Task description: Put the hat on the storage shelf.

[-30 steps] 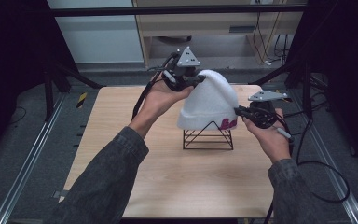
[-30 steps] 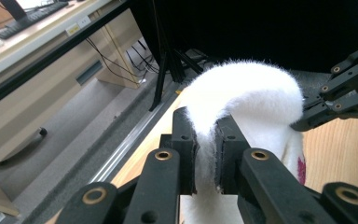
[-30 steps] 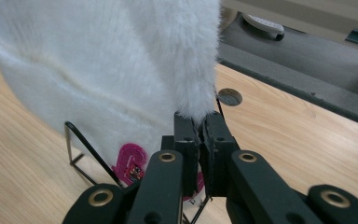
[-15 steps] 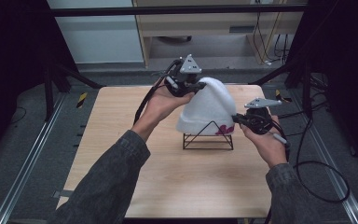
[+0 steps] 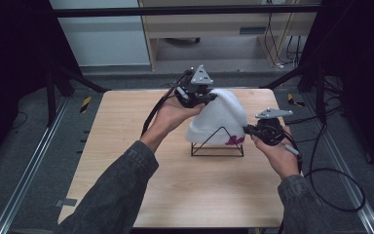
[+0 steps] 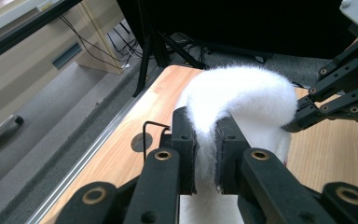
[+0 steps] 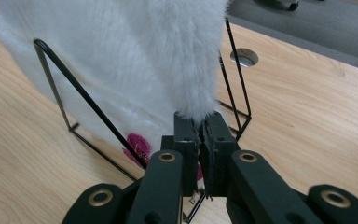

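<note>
Claws, two (image 5: pixel 213 97) (image 5: pixel 247 129), pinch one white towel (image 5: pixel 224 114).

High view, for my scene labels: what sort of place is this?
Probably a lab recording station: a wooden table ringed by dark frame stands, loose cables on grey carpet, and a cabinet behind.

Overhead cam sits above the person's side, looking forward and down at the whole table (image 5: pixel 126 146). Each gripper cam rides super close, looking along its own jaws. All three share the white fuzzy cloth (image 5: pixel 222 117) (image 6: pixel 242 93) (image 7: pixel 135 60) around 1 o'clock of table centre
</note>
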